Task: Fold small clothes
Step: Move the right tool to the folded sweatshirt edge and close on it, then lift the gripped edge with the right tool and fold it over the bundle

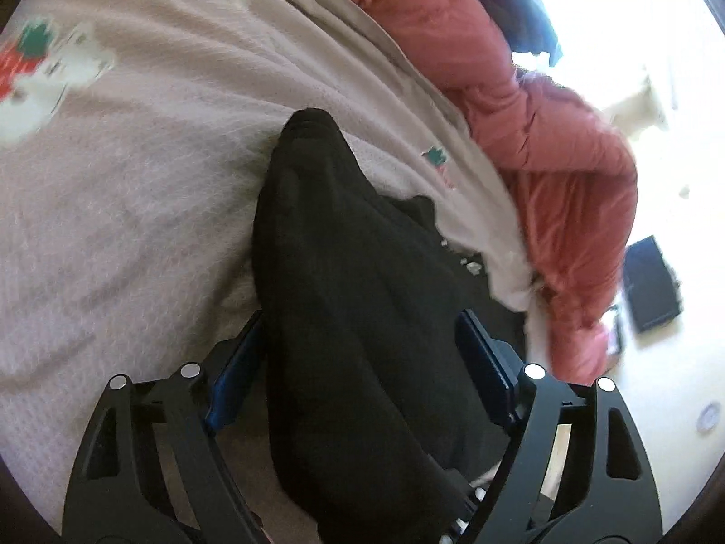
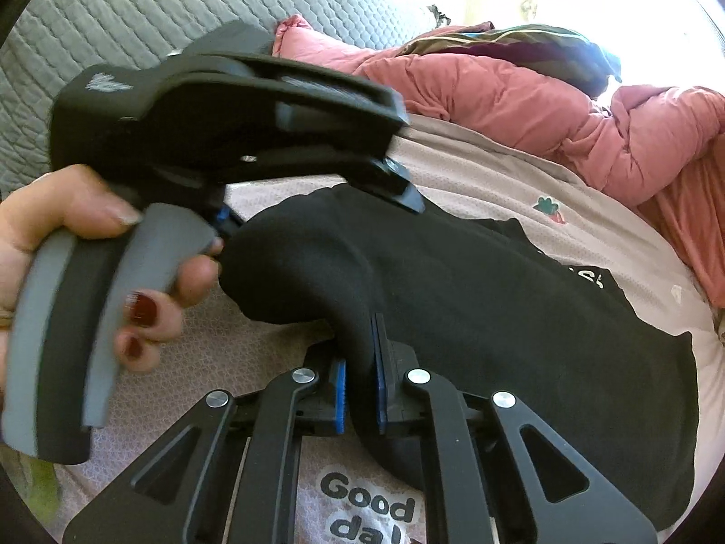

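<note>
A small black garment (image 1: pixel 353 299) lies on a pale pink printed blanket (image 1: pixel 113 208). In the left wrist view my left gripper (image 1: pixel 358 340) stands open, its blue pads on either side of a raised fold of the black cloth. In the right wrist view my right gripper (image 2: pixel 360 376) is shut on a bunched edge of the black garment (image 2: pixel 498 317), with cloth pinched between its blue pads. The left gripper (image 2: pixel 398 181) shows there too, held by a hand with red nails (image 2: pixel 136 317), reaching over the garment's far edge.
A rumpled salmon-pink quilt (image 2: pixel 566 104) lies along the far side of the blanket, with dark striped cloth (image 2: pixel 521 45) on it. A grey quilted cover (image 2: pixel 136 4) is behind. The blanket bears a "Good day" print (image 2: pixel 367 507). A dark flat object (image 1: pixel 652 285) lies on the floor.
</note>
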`<action>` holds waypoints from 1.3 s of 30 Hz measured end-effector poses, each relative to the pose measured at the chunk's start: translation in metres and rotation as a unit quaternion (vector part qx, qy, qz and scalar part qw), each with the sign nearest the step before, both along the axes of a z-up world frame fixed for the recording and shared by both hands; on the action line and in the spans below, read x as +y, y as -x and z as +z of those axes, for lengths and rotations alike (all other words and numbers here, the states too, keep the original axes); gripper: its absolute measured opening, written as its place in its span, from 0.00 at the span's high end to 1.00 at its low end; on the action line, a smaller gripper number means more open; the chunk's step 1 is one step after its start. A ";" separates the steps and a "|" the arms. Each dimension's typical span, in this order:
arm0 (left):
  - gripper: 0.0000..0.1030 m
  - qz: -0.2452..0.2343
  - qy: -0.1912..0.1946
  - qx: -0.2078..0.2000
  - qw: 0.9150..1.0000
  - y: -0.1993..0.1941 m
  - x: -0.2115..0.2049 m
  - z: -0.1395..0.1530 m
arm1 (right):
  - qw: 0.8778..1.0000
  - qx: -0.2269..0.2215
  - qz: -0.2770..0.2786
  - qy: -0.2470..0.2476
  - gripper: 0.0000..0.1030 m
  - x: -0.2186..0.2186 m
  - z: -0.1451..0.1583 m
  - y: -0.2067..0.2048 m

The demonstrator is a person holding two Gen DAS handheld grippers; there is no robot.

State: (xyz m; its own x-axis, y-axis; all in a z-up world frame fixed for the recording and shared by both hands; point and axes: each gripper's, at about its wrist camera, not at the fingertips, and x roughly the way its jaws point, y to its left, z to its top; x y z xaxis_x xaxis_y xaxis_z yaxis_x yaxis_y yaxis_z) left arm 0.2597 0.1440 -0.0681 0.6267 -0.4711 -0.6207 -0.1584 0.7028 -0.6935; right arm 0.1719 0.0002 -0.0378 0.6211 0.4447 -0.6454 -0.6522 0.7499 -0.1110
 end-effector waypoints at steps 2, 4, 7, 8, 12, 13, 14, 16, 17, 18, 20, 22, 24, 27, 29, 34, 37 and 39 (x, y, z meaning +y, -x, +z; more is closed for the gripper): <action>0.36 -0.008 -0.013 0.011 1.000 -0.010 -0.004 0.000 | 1.000 0.007 -0.005 -0.006 0.92 -0.003 0.000 -0.002; 0.37 -0.017 -0.021 0.025 0.999 -0.019 -0.006 -0.002 | 1.000 0.016 -0.013 -0.014 0.91 -0.008 0.000 -0.005; 0.40 -0.027 -0.018 0.031 0.999 -0.027 -0.003 -0.007 | 0.999 0.029 -0.022 -0.020 0.83 -0.012 0.000 -0.011; 0.45 -0.029 -0.021 0.031 0.999 -0.027 -0.002 -0.008 | 0.999 0.032 -0.021 -0.020 0.82 -0.012 -0.001 -0.011; 0.75 -0.022 -0.022 0.030 0.999 -0.025 0.004 -0.009 | 0.999 0.033 -0.015 -0.001 0.72 -0.005 -0.004 -0.010; 0.77 -0.022 -0.018 0.029 0.999 -0.024 0.005 -0.009 | 0.999 0.032 -0.010 0.005 0.65 -0.001 -0.005 -0.009; 0.78 -0.021 -0.016 0.028 0.999 -0.023 0.006 -0.009 | 0.999 0.030 -0.005 0.011 0.61 0.002 -0.006 -0.008; 0.80 -0.021 -0.016 0.026 0.999 -0.022 0.006 -0.007 | 0.999 0.019 0.003 0.041 0.48 0.013 -0.010 -0.004; 0.81 -0.022 -0.020 0.024 0.999 -0.022 0.005 -0.006 | 0.998 0.013 0.004 0.056 0.46 0.018 -0.012 -0.002; 0.82 -0.023 -0.023 0.023 0.999 -0.021 0.005 -0.004 | 0.998 0.006 0.004 0.070 0.45 0.022 -0.015 -0.001; 0.83 -0.023 -0.028 0.017 0.999 -0.018 0.004 0.000 | 0.996 -0.004 0.001 0.087 0.45 0.027 -0.018 0.001; 0.84 -0.022 -0.033 0.015 0.999 -0.016 0.003 0.002 | 0.997 -0.001 -0.003 0.080 0.48 0.024 -0.019 -0.001; 0.85 -0.019 -0.039 0.014 0.999 -0.014 0.002 0.003 | 0.997 0.001 -0.022 0.069 0.72 0.016 -0.016 -0.006; 0.86 -0.014 -0.048 0.009 0.999 -0.010 -0.001 0.006 | 0.999 0.020 -0.041 0.027 0.84 0.000 -0.011 -0.014; 0.86 -0.015 -0.062 0.003 0.998 -0.008 -0.005 0.011 | 0.999 0.015 -0.043 0.019 0.87 -0.003 -0.008 -0.013; 0.86 -0.010 -0.092 -0.015 0.996 0.002 -0.012 0.024 | 0.999 -0.020 -0.045 0.001 0.92 -0.009 0.003 -0.001; 0.86 -0.009 -0.105 -0.024 0.994 0.009 -0.018 0.031 | 0.998 -0.024 -0.051 -0.027 0.92 -0.019 0.011 0.001; 0.86 -0.009 -0.109 -0.031 0.994 0.013 -0.023 0.037 | 0.997 -0.023 -0.057 -0.043 0.92 -0.027 0.015 0.001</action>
State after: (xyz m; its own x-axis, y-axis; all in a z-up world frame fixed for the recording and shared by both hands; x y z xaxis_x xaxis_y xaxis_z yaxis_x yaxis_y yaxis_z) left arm 0.2466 0.1214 -0.0311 0.6599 -0.3415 -0.6693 -0.1055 0.8398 -0.5325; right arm 0.1705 -0.0264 -0.0231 0.6987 0.4220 -0.5778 -0.5583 0.8266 -0.0714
